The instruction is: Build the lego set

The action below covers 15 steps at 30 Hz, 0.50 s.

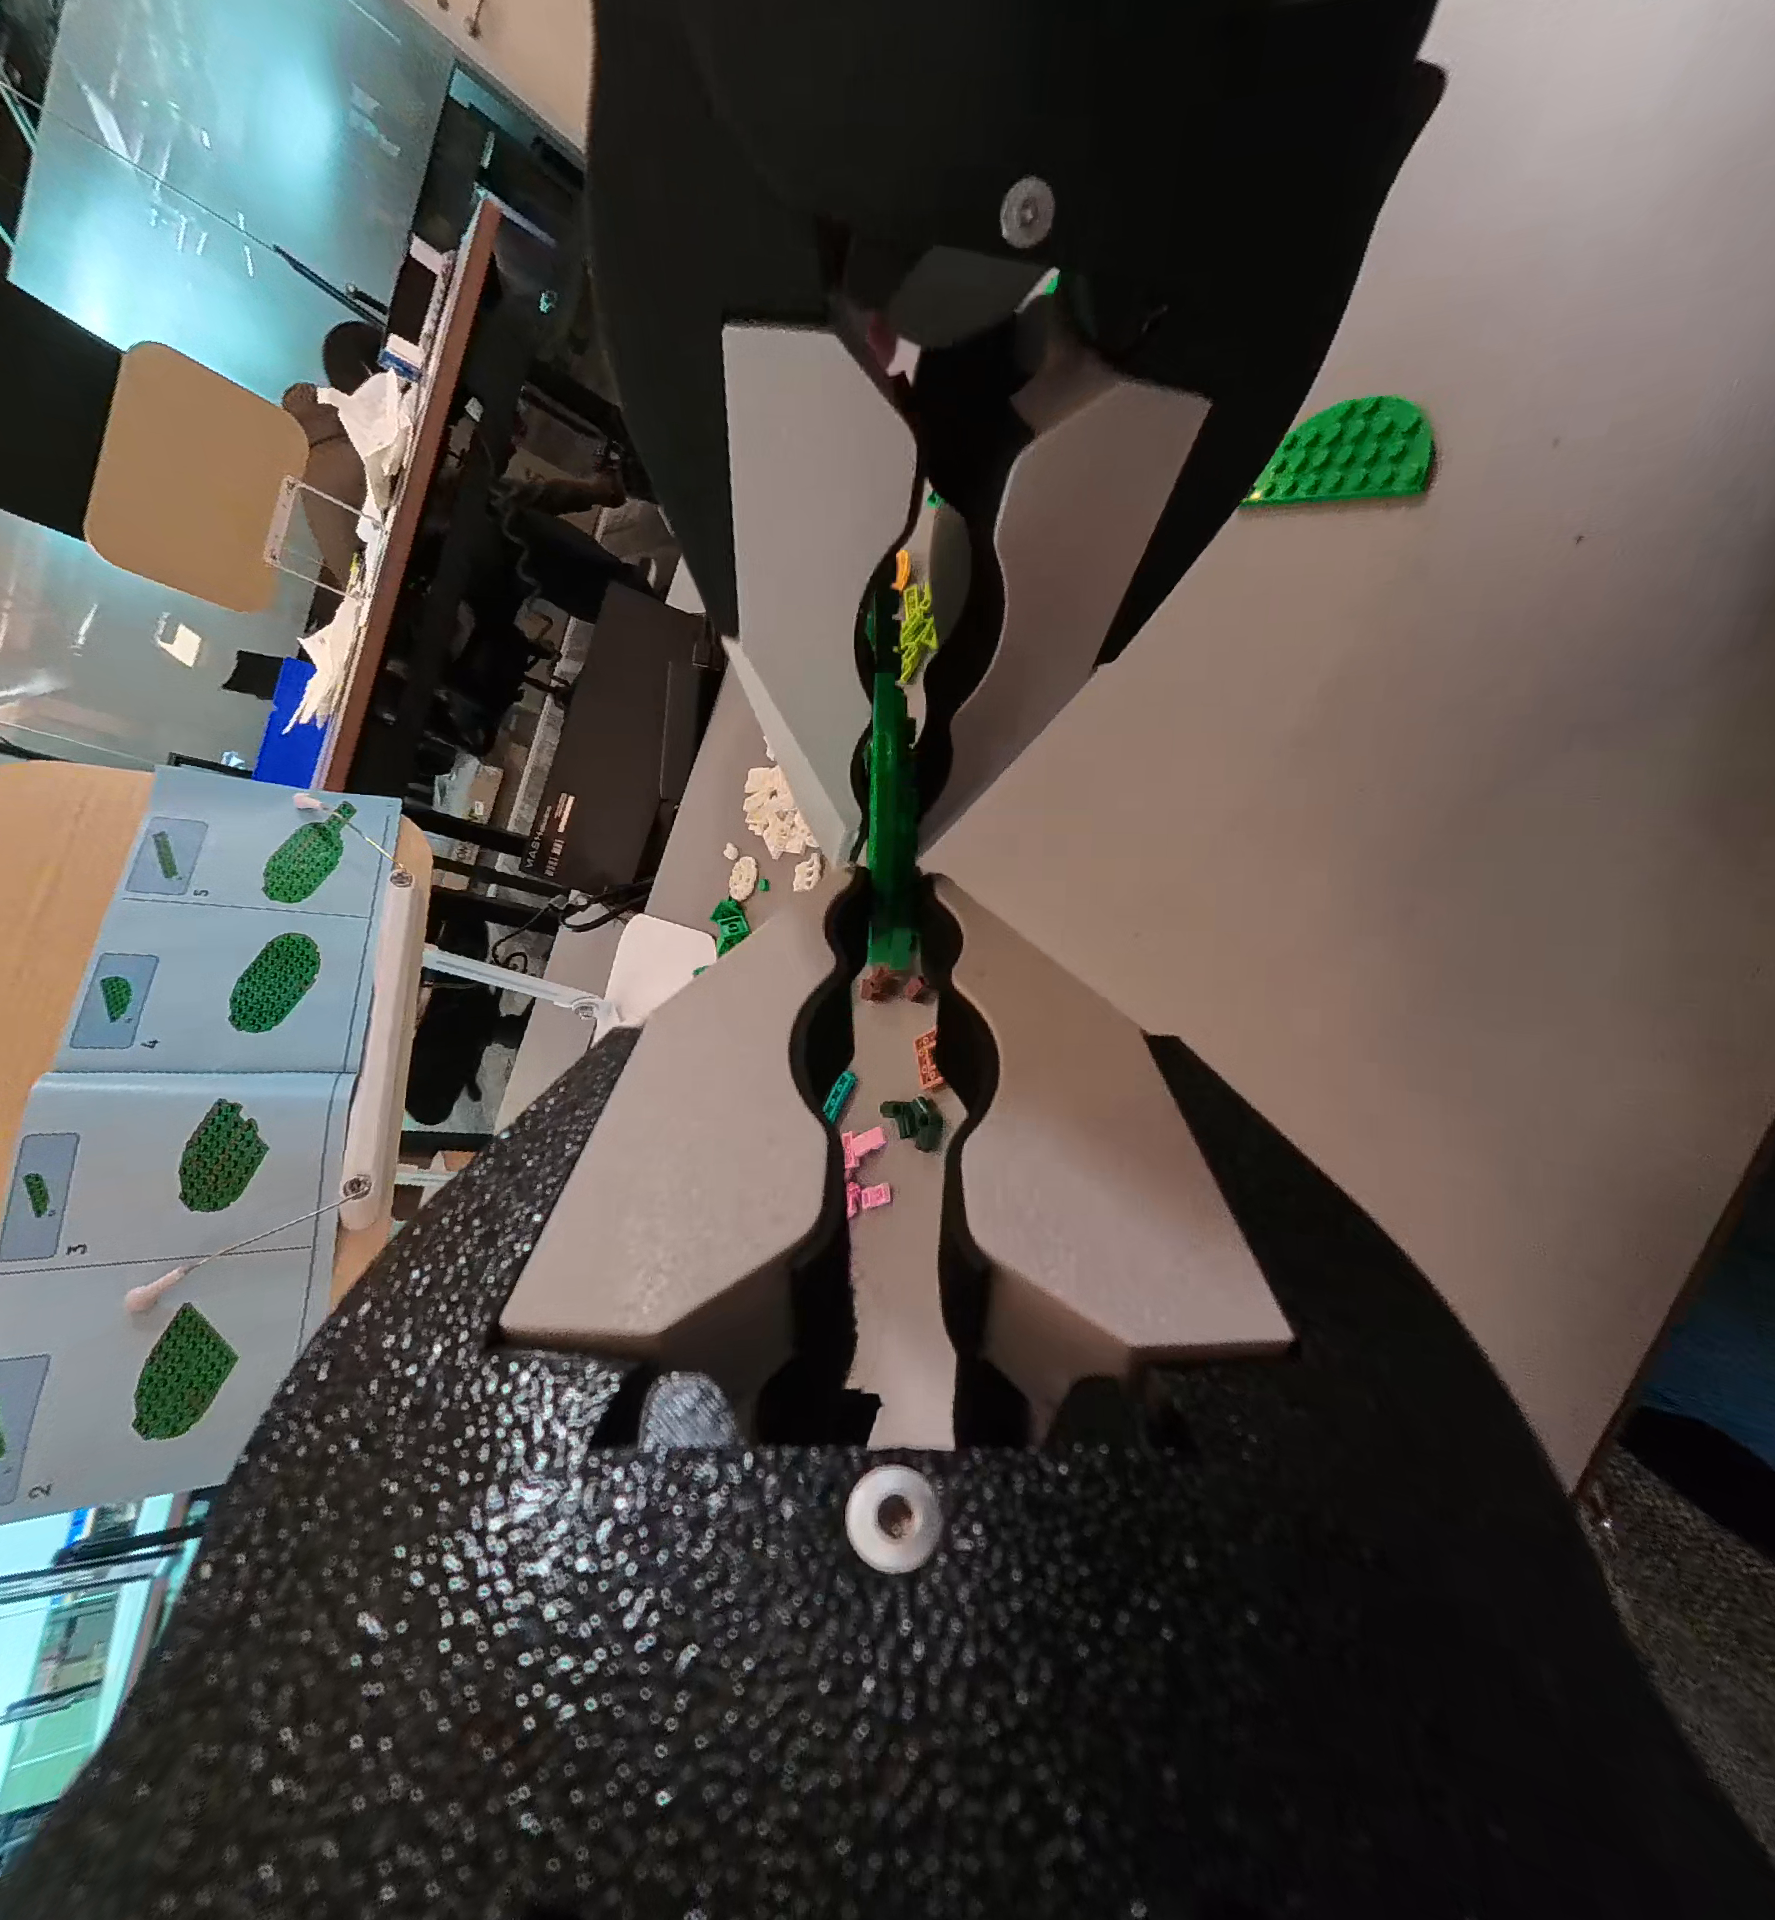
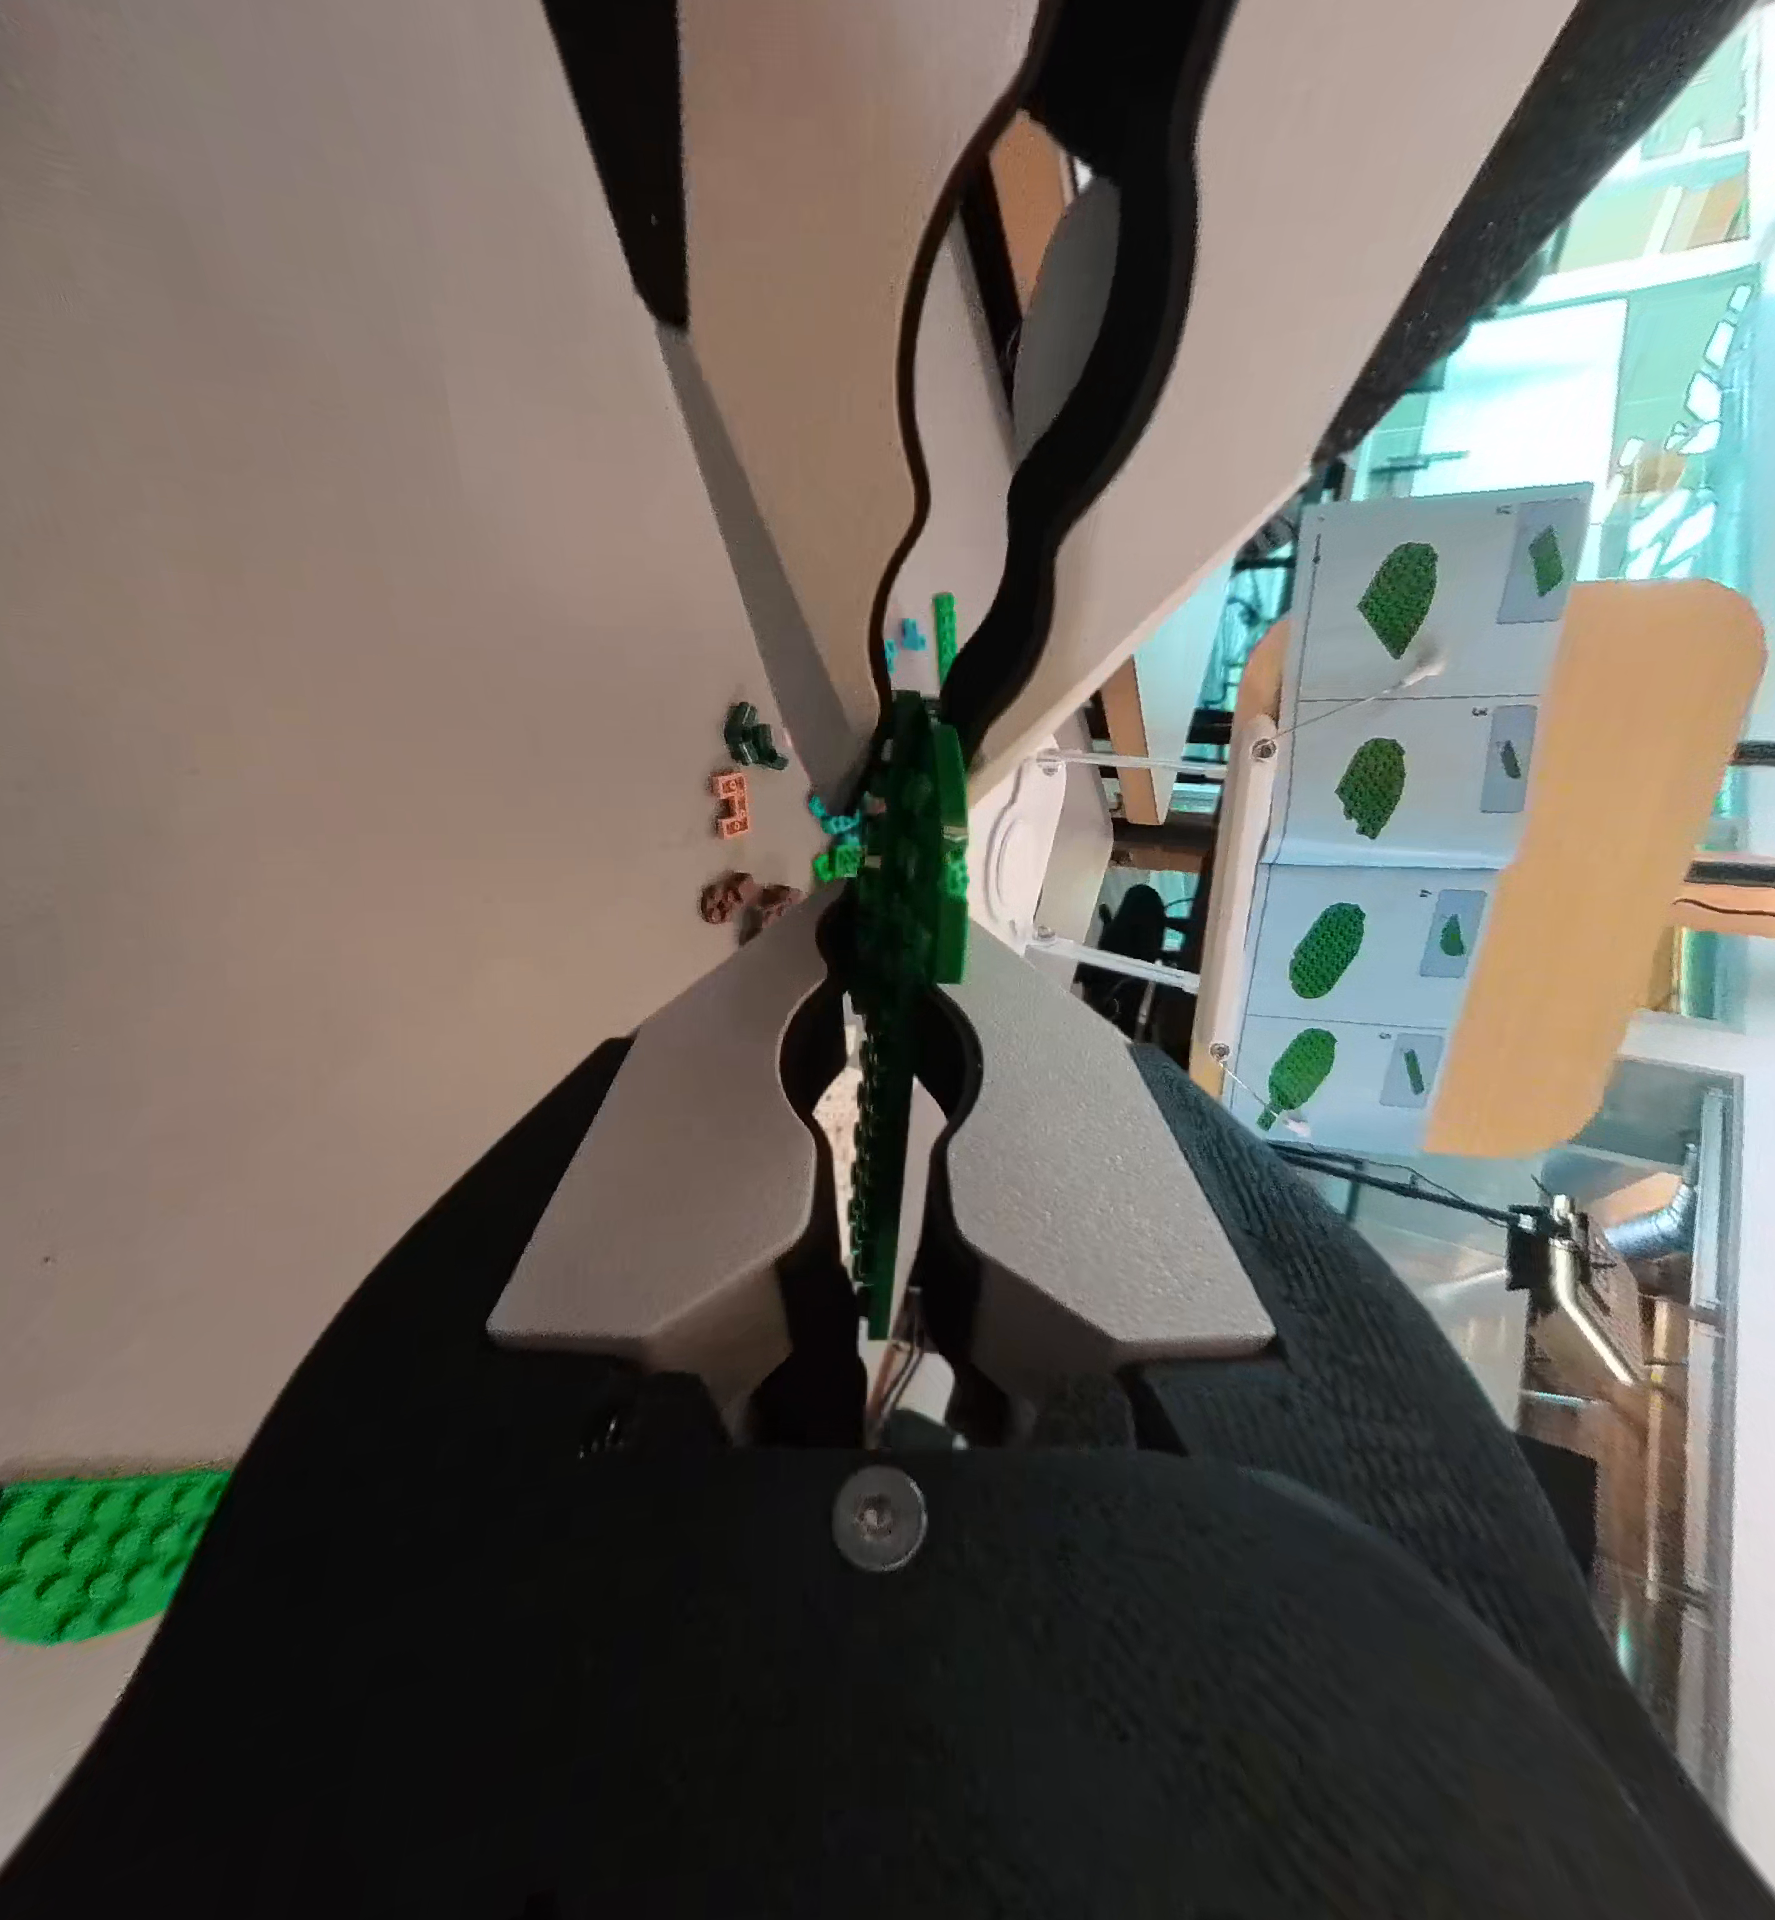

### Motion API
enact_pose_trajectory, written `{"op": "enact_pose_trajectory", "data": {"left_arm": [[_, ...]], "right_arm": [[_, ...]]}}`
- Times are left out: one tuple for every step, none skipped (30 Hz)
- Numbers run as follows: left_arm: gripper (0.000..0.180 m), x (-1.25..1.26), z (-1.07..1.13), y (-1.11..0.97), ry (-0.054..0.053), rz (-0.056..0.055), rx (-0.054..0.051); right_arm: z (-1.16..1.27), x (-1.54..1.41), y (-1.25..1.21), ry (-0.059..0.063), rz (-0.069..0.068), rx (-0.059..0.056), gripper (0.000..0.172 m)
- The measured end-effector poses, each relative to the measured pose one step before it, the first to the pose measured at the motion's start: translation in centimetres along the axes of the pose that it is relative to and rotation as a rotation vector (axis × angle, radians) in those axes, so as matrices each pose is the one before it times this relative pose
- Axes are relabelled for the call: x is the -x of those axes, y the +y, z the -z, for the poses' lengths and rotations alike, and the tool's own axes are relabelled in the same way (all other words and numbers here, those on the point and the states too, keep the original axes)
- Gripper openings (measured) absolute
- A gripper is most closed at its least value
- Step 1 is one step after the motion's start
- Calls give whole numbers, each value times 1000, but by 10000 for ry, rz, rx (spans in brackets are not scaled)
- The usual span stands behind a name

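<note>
Both tongs face each other tip to tip, tilted sideways above the pale table (image 1: 1382,831). Left gripper (image 1: 891,883) and right gripper (image 2: 888,914) are each clamped on the edge-on green studded plastic plate (image 2: 914,862), which hangs between them; loose small bricks (image 1: 867,1153) lie below.

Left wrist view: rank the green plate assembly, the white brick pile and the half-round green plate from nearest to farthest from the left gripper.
1. Green plate assembly: clamped edge-on at the tips of the left gripper.
2. White brick pile: on the table just left of the tips.
3. Half-round green plate: flat on the table, far upper right.
</note>
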<state>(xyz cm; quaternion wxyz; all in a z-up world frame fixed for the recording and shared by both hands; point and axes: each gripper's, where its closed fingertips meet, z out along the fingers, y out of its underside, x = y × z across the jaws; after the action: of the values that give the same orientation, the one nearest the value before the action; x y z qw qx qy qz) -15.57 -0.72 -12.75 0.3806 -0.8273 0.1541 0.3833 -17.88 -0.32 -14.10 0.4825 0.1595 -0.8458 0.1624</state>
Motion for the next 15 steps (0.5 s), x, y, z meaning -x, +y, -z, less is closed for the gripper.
{"op": "enact_pose_trajectory", "data": {"left_arm": [[6,-17,-29,103,-17,-70,30],[6,17,14,58,4,19,-7],[6,209,65,-5,-71,116,-54],[6,296,96,-28,-70,199,-83],[5,497,103,232,-130,357,47],[5,839,109,520,-303,405,165],[5,929,150,550,-342,473,122],[5,719,138,443,-155,673,48],[5,235,100,276,223,846,-62],[5,-134,106,-12,501,938,-246],[5,-229,154,-329,539,899,-462],[6,-328,183,-450,571,789,-506],[6,-464,158,-238,626,688,-328],[6,-271,69,94,491,729,-73],[6,-128,20,272,419,719,57]], "right_arm": [[-115,64,-66,-6,-29,-112,5],[-71,-73,-123,45,-85,-192,5],[-24,-378,-120,270,-7,-193,7],[54,-665,10,482,162,-57,11],[131,-814,239,555,315,120,29],[153,-779,440,449,243,205,50],[152,-734,505,367,80,186,65],[170,-783,420,386,4,83,76],[151,-829,315,437,36,-4,85],[140,-639,252,359,141,-28,88],[104,-425,153,298,260,-50,89],[60,-295,110,259,330,-23,89],[-7,-58,120,148,353,59,89],[-65,214,132,-12,338,120,86],[-112,401,28,-100,265,89,77]]}}
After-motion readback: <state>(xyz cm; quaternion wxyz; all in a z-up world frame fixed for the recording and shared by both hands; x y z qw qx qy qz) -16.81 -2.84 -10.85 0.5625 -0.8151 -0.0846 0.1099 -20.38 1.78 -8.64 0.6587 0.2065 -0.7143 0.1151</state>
